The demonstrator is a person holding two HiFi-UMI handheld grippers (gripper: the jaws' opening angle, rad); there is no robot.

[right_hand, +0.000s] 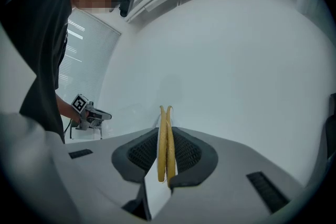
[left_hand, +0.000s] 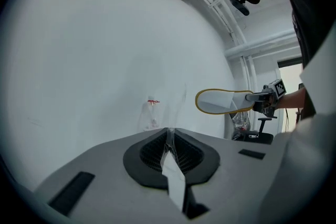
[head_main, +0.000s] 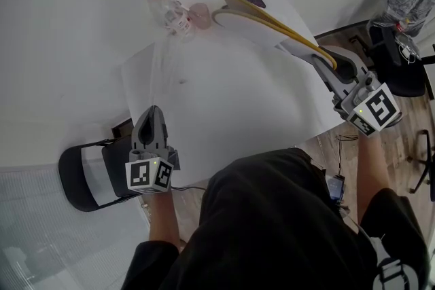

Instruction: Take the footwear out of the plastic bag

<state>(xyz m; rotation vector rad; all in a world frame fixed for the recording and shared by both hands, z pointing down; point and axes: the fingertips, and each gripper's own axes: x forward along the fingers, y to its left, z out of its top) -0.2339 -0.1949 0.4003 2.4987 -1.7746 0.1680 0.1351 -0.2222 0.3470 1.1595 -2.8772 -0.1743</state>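
Right gripper (head_main: 318, 56) clamps the paired slippers (head_main: 262, 18) edge-on over the table (head_main: 81, 44), clear of the bag (head_main: 173, 15), whose thin film the left gripper (head_main: 151, 113) pinches flat. The slippers could slide out of that narrow hold, or the slack bag could snag them. No writing is readable, only square markers on the cubes (head_main: 377, 109).

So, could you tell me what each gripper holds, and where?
Left gripper: clear plastic bag, pinched by a thin fold. Right gripper: pair of slippers, clamped at one end of their yellow-trimmed soles.
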